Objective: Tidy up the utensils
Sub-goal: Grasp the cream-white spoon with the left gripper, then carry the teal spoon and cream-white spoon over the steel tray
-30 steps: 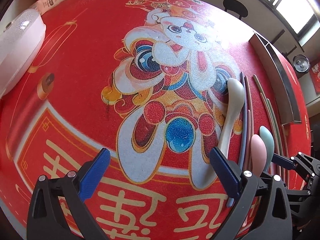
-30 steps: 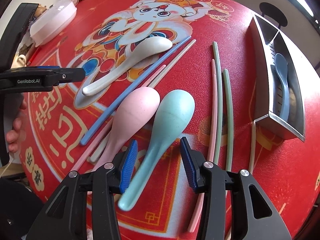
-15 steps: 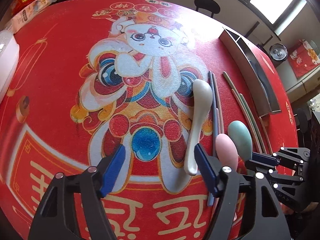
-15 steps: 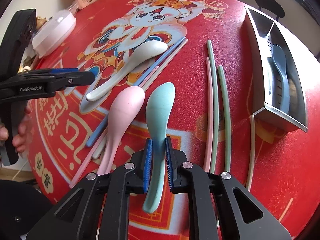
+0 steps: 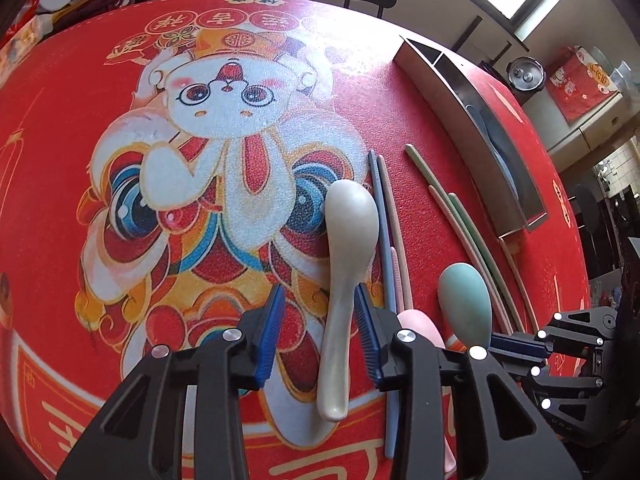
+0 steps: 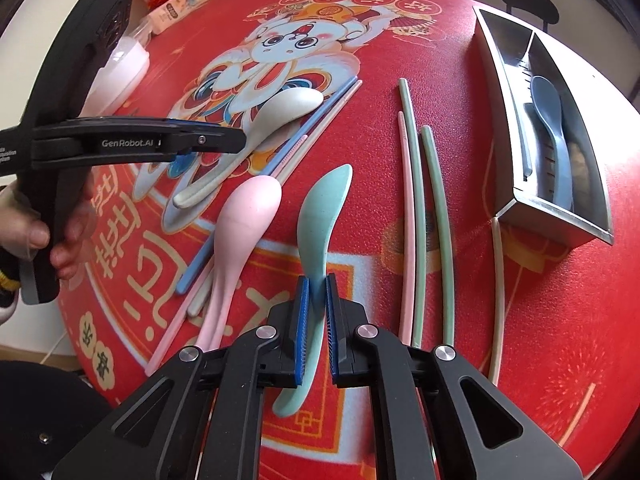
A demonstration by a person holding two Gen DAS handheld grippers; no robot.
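1. The right tongs [image 6: 316,312] are clamped on the handle of the smooth teal plastic spoon [image 6: 322,216], blue pads pressing both sides; the spoon is tipped onto its edge, bowl pointing away, its handle end sticking out on the near side of the pads
2. The left tongs [image 5: 320,336] are closing around the handle of the glossy cream-white soup spoon [image 5: 348,232], which lies flat on the surface; the right pad is just beside the handle, the left pad stands apart from it
3. A pale pink plastic spoon [image 6: 244,216] lies bowl-down between the cream spoon and the teal one, over a long blue chopstick [image 6: 256,184] and pink and cream ones
4. To the right, a pink chopstick [image 6: 406,216] and two sage-green chopsticks [image 6: 438,216] lie side by side
5. Far right stands a divided stainless-steel tray [image 6: 516,204] holding a slate-blue spoon [image 6: 554,128]
6. All rest on a round surface covered with a red cloth printed with a cartoon rabbit [image 5: 224,128]
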